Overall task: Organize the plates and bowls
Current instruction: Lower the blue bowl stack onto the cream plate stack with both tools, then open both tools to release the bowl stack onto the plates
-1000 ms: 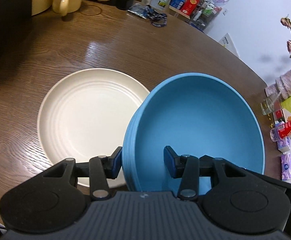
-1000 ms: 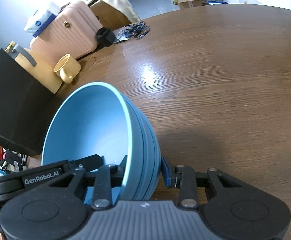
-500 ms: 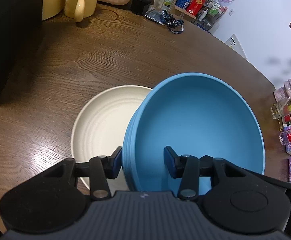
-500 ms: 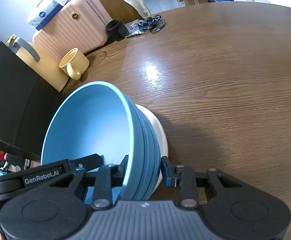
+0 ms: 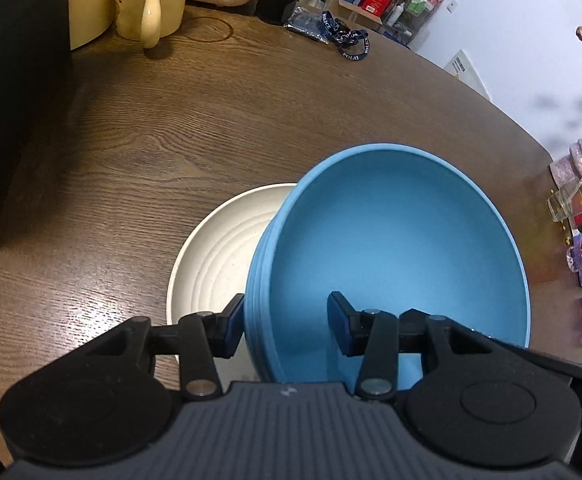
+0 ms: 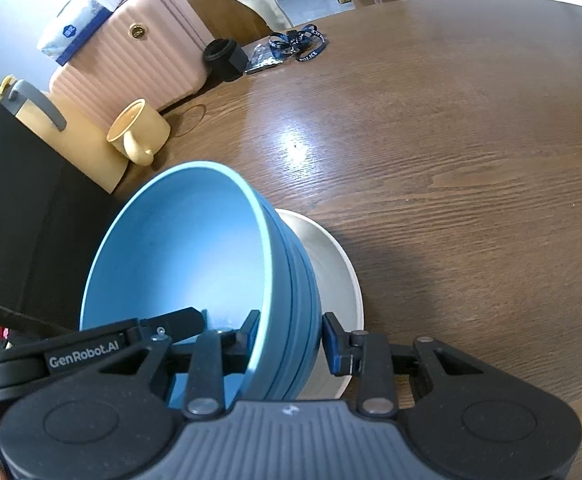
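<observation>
1. Grippers pinch opposite sides of a deep blue plastic bowl (image 5: 395,240): the left gripper (image 5: 287,320) has one pad on the ribbed outer wall and one inside.
2. The right gripper (image 6: 291,338) clamps the bowl's other wall the same way.
3. Just beyond the fingers, under the bowl, a round cream ridged plate (image 5: 219,256) lies on the brown wooden table (image 5: 171,128).
4. Well beyond, a yellow ceramic mug (image 5: 151,4) stands upright.
</observation>
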